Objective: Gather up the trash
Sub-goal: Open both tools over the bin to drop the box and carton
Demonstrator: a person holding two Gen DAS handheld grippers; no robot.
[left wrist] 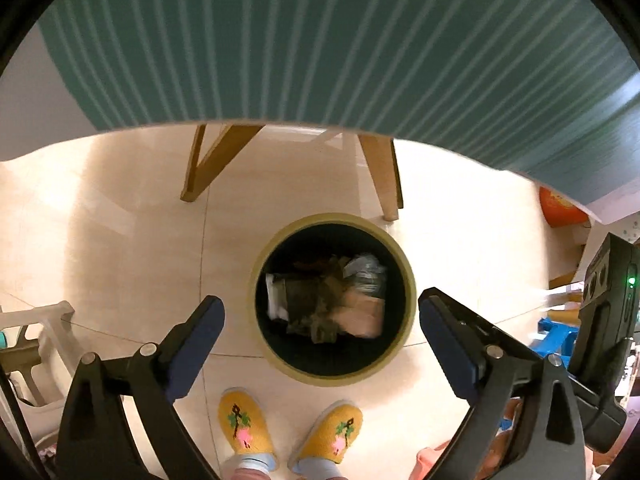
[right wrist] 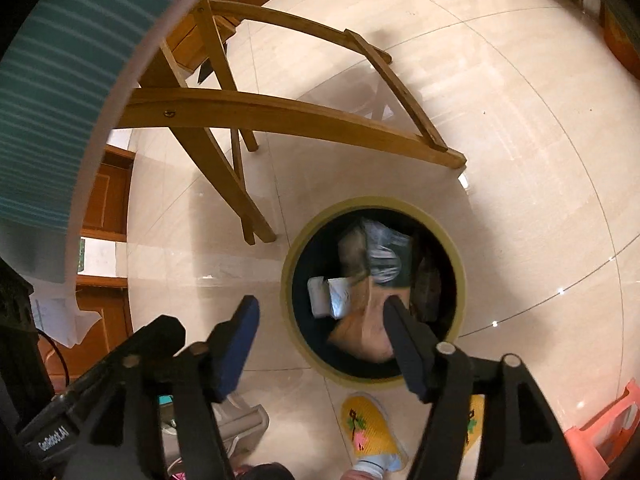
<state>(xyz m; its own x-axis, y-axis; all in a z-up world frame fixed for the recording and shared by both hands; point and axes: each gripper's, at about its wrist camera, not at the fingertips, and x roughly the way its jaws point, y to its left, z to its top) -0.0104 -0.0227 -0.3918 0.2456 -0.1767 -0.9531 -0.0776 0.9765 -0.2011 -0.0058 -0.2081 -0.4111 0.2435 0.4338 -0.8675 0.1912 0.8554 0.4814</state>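
A round trash bin [left wrist: 407, 280] with a yellowish rim and dark inside stands on the tiled floor, straight below both grippers. It holds crumpled wrappers and paper trash [left wrist: 332, 300]. My left gripper [left wrist: 322, 312] is open and empty above the bin. In the right wrist view the same bin [right wrist: 460, 280] holds the trash [right wrist: 360, 280], and my right gripper [right wrist: 320, 312] is open and empty over its left rim.
A table with a teal striped cloth [left wrist: 320, 40] overhangs the far side, on wooden legs [right wrist: 280, 116]. The person's yellow slippers [left wrist: 244, 424] stand just in front of the bin. A white rack [left wrist: 44, 332] is left, a pink stool [right wrist: 608, 428] right.
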